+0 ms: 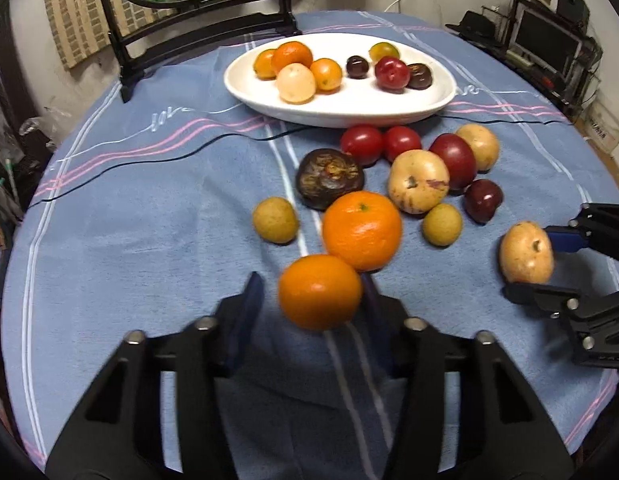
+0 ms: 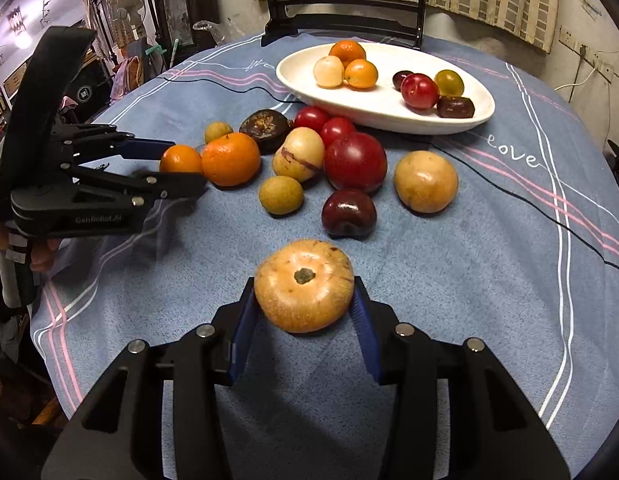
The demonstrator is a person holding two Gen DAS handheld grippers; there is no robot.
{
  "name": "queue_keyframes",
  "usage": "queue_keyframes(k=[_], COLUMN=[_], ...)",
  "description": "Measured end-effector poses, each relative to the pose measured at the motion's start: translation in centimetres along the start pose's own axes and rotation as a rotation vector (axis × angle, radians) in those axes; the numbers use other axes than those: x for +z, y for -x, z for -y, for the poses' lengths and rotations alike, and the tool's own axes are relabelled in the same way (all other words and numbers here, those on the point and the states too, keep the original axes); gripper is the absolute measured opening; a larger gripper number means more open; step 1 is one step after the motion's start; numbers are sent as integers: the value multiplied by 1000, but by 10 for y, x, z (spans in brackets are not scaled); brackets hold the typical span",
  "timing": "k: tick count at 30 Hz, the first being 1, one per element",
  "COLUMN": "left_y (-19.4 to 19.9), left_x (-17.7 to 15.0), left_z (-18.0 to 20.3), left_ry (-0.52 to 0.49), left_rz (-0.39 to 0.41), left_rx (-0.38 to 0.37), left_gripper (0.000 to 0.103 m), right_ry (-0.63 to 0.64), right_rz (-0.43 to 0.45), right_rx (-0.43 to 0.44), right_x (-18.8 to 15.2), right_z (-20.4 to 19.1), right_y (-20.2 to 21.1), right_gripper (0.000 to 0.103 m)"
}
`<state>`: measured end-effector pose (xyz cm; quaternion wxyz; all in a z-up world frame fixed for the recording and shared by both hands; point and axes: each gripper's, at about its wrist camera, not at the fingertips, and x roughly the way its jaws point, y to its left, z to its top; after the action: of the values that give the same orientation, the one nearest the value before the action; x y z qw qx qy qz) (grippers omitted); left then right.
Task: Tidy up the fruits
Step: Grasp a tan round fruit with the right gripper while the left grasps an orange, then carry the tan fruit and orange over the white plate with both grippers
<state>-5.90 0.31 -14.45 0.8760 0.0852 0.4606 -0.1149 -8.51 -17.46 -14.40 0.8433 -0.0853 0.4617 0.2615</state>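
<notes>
Blue tablecloth point(image 1: 149, 240), white dish point(image 1: 441, 98), mixed fruit point(image 1: 391, 73)

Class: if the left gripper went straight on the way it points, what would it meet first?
Probably the larger orange, lying just beyond the small orange between the left gripper's fingers; depth is uncertain.

The left gripper's point(image 1: 309, 300) fingers point(image 1: 245, 320) are motion-blurred, so pad contact with the small orange point(image 1: 319, 298) stays unclear. In the white dish point(image 1: 341, 108), one orange fruit point(image 1: 263, 64) sits half hidden behind its neighbours. The person's hand point(image 2: 41, 254) is cut off at the right-wrist view's edge.
</notes>
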Motion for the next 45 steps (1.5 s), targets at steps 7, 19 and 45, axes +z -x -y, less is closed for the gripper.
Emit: queue_keyframes(k=[7, 19, 45], left_y=[9, 45, 31], left_x=[-3, 8, 118], left_z=[10, 13, 34], left_ry=[-47, -30, -27], left_rz=[28, 99, 204], left_rx=[23, 43, 97], left_gripper=[41, 41, 41], right_ry=[-2, 1, -26], right_rz=[3, 61, 242], right_rx=[3, -5, -78], right_x=[0, 4, 107], right_z=[1, 1, 52], right_y=[1, 22, 62], right_gripper=[46, 46, 46])
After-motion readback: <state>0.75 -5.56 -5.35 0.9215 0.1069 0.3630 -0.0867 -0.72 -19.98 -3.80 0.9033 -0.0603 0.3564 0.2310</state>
